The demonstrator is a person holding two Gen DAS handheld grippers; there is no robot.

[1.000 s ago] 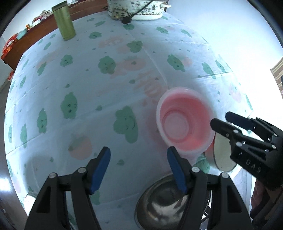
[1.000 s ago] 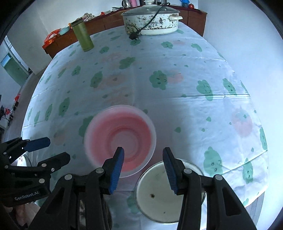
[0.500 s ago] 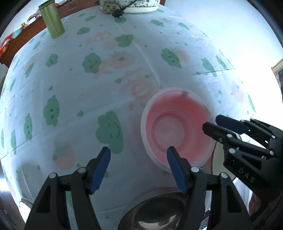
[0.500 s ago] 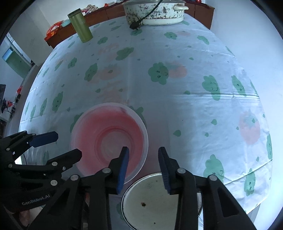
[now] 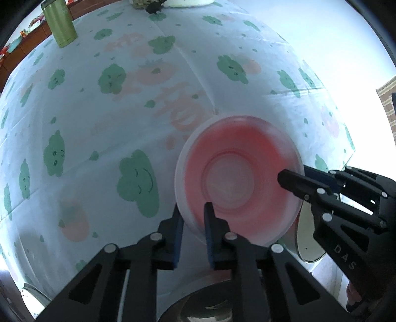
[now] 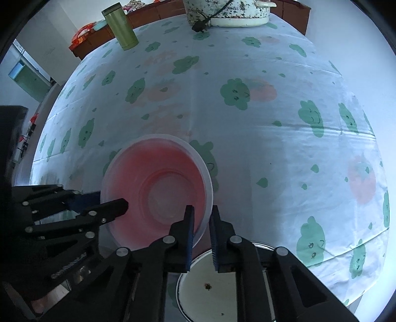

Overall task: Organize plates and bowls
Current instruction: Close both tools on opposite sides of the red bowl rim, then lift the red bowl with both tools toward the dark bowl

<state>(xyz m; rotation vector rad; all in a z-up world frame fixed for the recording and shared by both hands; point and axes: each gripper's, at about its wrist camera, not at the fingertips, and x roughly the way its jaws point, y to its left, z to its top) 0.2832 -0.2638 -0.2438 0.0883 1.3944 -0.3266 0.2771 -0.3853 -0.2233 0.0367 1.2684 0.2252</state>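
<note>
Since the earlier frame both grippers have closed from wide onto opposite rim edges of the pink bowl (image 5: 238, 188), left gripper (image 5: 193, 221) and right gripper (image 6: 201, 223) each pinching its wall, the bowl sitting on the table (image 6: 272, 138); next: lift level.

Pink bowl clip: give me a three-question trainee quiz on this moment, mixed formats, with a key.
1. True or false: both grippers clamp the rim of the pink bowl.
2. Which dish lies beneath the right gripper? A. white plate B. green tumbler C. speckled pot
3. Fill in: the left gripper grips the bowl's ____ edge in the left wrist view.

Key: 1 true; 2 A; 3 near.
</note>
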